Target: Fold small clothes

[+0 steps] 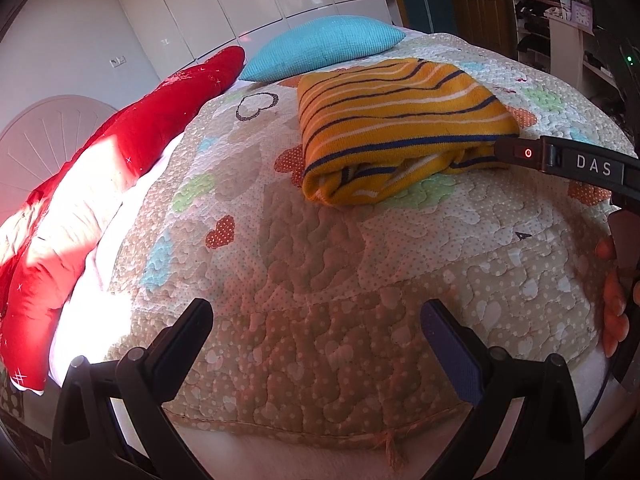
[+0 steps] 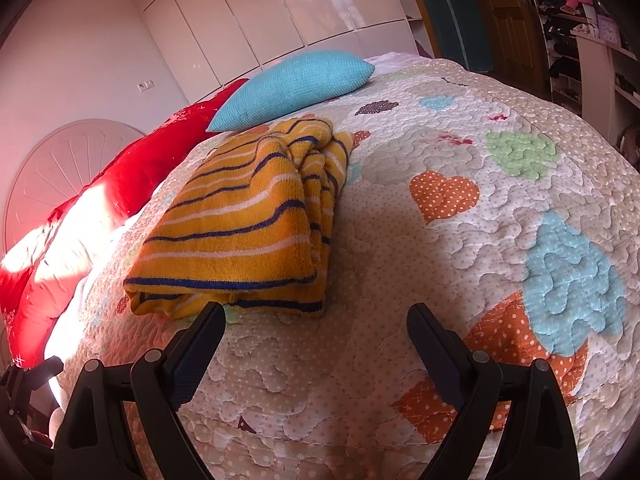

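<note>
Left gripper [image 1: 316,340] and right gripper [image 2: 316,338] fingers spread wide, empty; folded striped garment [image 2: 240,224] on bed quilt [image 2: 440,240], frame centre-left.

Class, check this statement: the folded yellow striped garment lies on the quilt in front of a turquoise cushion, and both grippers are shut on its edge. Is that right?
Not quite. The yellow striped garment does lie folded on the quilt before the turquoise cushion, but both wrist views show the left gripper and right gripper open, holding nothing.

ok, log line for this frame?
left tool: open, empty | right tool: open, empty | striped garment: folded on quilt | blue pillow behind
</note>
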A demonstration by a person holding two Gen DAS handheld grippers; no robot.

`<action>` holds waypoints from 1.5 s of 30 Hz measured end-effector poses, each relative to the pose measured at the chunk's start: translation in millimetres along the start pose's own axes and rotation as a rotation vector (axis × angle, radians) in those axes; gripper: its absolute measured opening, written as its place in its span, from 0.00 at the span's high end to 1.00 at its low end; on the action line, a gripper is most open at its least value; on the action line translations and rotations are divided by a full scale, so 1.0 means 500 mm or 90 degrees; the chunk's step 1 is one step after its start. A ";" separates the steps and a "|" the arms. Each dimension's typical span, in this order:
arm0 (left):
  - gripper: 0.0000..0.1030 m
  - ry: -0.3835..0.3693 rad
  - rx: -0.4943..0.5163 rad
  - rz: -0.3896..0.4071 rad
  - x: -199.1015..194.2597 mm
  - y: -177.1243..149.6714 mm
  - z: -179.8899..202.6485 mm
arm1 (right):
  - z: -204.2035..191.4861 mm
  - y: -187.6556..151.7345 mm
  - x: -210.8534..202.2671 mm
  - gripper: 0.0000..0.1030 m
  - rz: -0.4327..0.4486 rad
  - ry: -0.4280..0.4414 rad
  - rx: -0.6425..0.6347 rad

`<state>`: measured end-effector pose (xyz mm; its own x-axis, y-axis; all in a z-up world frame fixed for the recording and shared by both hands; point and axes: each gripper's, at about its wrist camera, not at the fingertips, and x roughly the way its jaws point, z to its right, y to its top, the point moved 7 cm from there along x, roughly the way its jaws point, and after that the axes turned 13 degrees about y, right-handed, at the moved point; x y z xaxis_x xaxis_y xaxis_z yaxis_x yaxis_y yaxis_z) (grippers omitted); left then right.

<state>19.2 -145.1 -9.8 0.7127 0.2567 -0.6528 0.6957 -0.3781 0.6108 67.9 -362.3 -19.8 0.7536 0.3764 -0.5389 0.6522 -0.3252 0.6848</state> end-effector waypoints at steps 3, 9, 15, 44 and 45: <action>0.00 0.001 0.001 -0.003 0.001 -0.004 0.001 | 0.000 0.000 0.000 0.08 0.000 0.000 0.000; 0.00 0.000 0.002 -0.005 0.005 -0.008 -0.002 | 0.000 0.000 0.000 0.07 0.000 0.000 -0.001; 0.00 -0.001 -0.002 -0.008 0.008 -0.011 -0.005 | -0.002 0.000 0.002 0.07 0.000 -0.008 -0.012; 0.00 -0.028 -0.008 -0.047 0.041 -0.035 -0.012 | -0.003 -0.001 0.009 0.07 -0.007 -0.021 -0.035; 0.00 -0.029 -0.009 -0.049 0.042 -0.034 -0.013 | -0.003 -0.001 0.008 0.07 -0.008 -0.021 -0.035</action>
<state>23.0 -127.4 -31.1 0.6530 0.2435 -0.7172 0.7492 -0.3465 0.5645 70.6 -359.4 -21.8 0.7487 0.3504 -0.5627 0.6563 -0.2729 0.7034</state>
